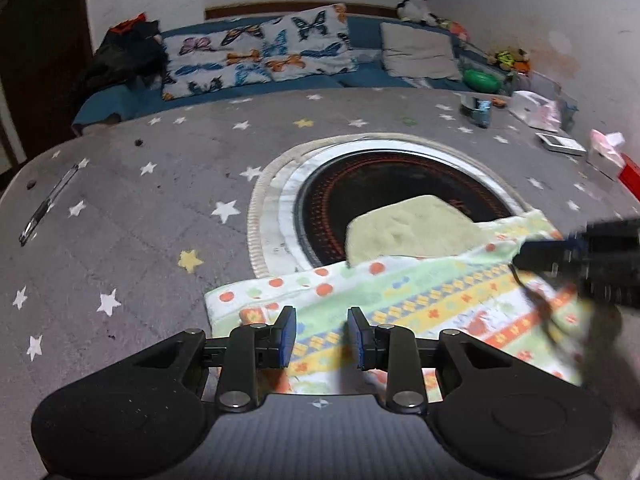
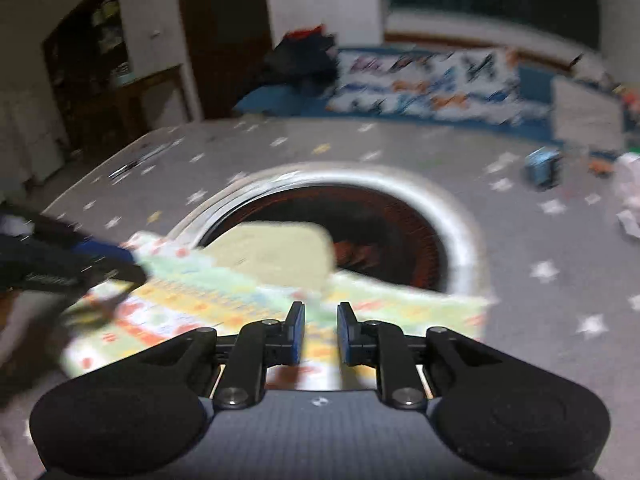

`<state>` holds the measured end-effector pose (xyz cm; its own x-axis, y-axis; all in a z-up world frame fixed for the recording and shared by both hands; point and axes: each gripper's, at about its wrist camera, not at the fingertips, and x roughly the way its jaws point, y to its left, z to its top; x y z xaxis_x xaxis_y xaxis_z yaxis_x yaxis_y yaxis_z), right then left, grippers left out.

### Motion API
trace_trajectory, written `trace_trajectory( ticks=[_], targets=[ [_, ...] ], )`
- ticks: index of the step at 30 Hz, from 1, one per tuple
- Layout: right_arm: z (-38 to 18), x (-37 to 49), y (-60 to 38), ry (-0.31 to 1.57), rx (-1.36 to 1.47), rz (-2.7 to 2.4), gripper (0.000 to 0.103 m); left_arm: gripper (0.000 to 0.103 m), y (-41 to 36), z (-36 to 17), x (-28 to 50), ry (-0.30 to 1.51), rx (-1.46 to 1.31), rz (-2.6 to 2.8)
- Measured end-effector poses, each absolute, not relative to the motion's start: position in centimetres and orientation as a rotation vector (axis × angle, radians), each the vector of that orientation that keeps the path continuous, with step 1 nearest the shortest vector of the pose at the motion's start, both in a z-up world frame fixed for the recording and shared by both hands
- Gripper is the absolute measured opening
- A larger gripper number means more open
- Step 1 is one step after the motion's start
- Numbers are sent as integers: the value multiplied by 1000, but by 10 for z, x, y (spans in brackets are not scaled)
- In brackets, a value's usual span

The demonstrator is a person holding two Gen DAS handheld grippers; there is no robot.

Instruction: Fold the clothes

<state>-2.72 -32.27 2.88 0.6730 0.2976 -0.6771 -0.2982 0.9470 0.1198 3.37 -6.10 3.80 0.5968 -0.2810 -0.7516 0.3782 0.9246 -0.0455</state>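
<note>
A colourful patterned cloth with orange dots and flower bands lies flat on the grey star-print table, also in the right wrist view. A pale yellow-green folded cloth lies behind it, over the black round inset; it also shows in the right wrist view. My left gripper is open and empty just above the patterned cloth's near left part. My right gripper is open and empty above the cloth's near right part. The right gripper shows blurred at the right of the left wrist view.
A round black inset with a white rim sits mid-table. A pen lies at the far left. A small blue box, tissue packs and a white device crowd the right side. A butterfly pillow lies beyond.
</note>
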Motion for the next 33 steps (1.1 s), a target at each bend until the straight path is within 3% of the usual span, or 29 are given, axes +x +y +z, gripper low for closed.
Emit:
trace_trajectory(
  ticks=[9,12,25,33],
  targets=[
    [26,-21,-310,750,-28,328,19,31,-61,46,25,834,98,-382],
    [36,-41,-302,727,-61,371,26,31,-66,53,4,822,94,-437],
    [22,-119,-253,651,-214,450,26,32,-79,36,-60,786,129,-459],
    [27,-126,-284,650,-140,386,27,38,-71,40,-61,794,106,-435]
  ],
)
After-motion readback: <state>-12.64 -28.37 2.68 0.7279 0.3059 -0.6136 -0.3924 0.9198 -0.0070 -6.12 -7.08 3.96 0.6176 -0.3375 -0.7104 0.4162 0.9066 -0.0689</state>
